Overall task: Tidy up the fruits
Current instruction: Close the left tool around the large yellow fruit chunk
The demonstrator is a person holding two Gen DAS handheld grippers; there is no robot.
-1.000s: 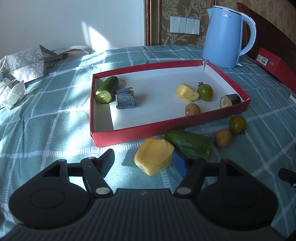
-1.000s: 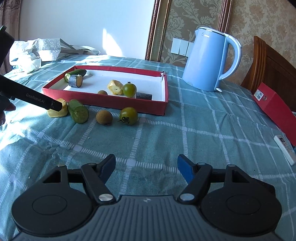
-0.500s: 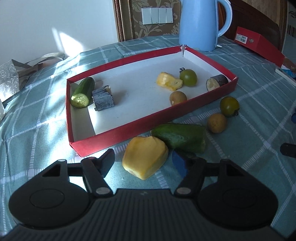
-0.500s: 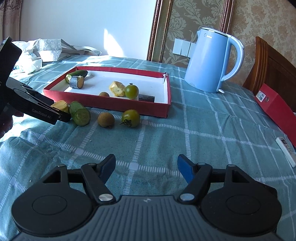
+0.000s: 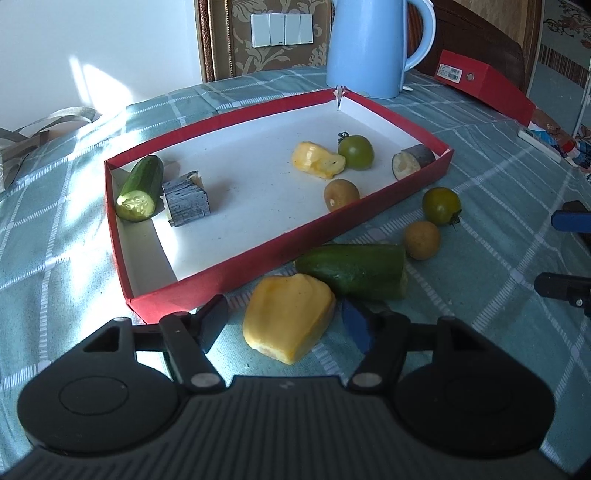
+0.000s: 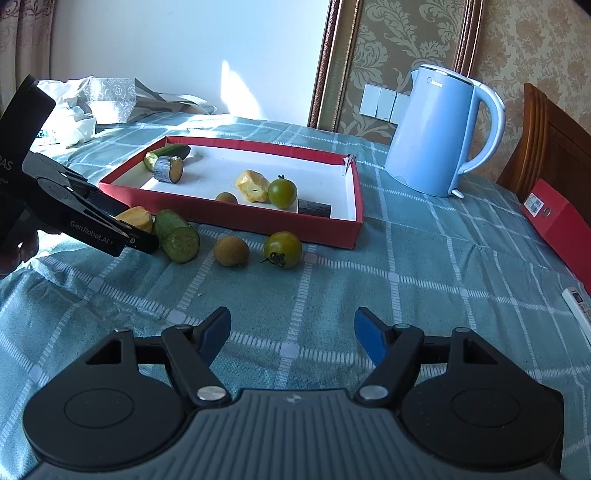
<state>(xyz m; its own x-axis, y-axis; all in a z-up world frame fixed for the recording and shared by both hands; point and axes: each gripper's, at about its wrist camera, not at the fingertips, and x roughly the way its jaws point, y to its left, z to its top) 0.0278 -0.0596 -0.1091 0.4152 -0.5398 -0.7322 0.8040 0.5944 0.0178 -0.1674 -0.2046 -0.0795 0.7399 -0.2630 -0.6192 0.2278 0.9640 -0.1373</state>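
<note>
A teal tablecloth (image 6: pixel 406 266) with a pale check covers the surface, and strong sunlight falls in patches across it and onto the white wall (image 6: pixel 184 48) behind. To the right of that wall a dark carved frame (image 6: pixel 325 62) borders damask wallpaper (image 6: pixel 524 40) carrying a row of white light switches (image 5: pixel 282 29). A light blue electric kettle (image 6: pixel 436 133) stands near the far corner of a shallow red box lid (image 5: pixel 258 266) with a white inside. A red carton (image 6: pixel 561 221) and a dark wooden chair back (image 6: pixel 543 140) sit at the right edge, and a patterned gift bag (image 6: pixel 114 99) with crumpled tissue lies far left.

Inside the lid lie a cucumber half (image 5: pixel 142 186), a dark-skinned cut piece (image 5: pixel 186 203) just beside it, a yellow fruit chunk (image 5: pixel 316 160), a green tomato (image 5: pixel 356 151), a small brown fruit (image 5: pixel 341 194) and an eggplant piece (image 5: pixel 412 160) in the near right corner.

On the cloth just outside the lid's front wall sit a larger yellow fruit piece (image 5: pixel 290 317), a cucumber piece (image 5: pixel 354 269) touching it, a brown round fruit (image 5: pixel 421 240) and a second green tomato (image 5: pixel 441 205).

The left gripper (image 5: pixel 284 323) has its jaws spread on either side of the larger yellow fruit piece, neither pad clearly pressing it. The right gripper (image 6: pixel 291 332) hovers over bare cloth well apart from the fruit, jaws spread wide and holding nothing.
</note>
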